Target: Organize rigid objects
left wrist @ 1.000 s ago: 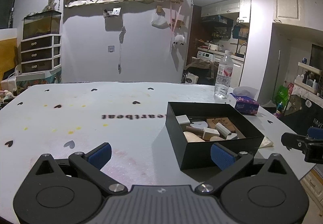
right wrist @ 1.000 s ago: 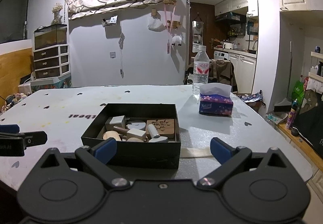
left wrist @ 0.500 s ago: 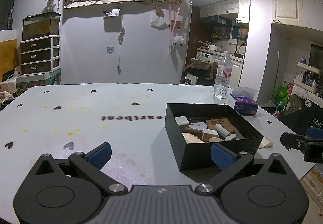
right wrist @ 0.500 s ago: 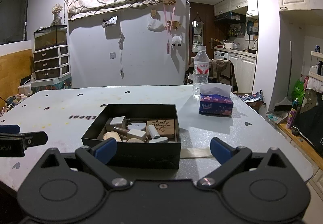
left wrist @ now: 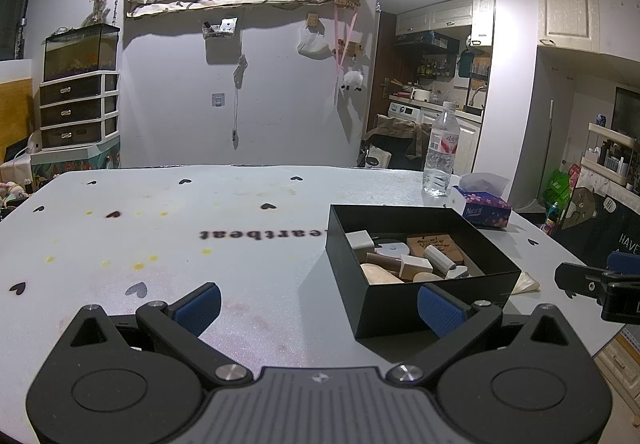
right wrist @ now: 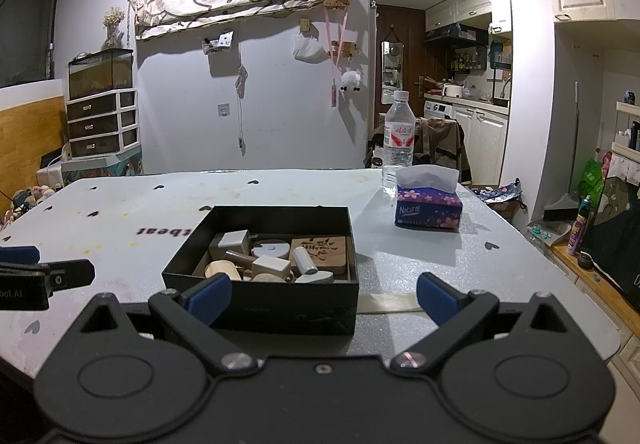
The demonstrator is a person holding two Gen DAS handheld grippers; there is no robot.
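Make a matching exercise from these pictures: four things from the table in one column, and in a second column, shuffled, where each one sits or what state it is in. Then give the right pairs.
Things
1. water bottle
2. tissue pack
3. engraved wooden block
4. right gripper

Places or states
A. lying inside the black box, at its right side
B. open, holding nothing
C. standing upright near the table's far edge
D. on the table right of the box, a white tissue sticking up

Pairs: 1-C, 2-D, 3-A, 4-B
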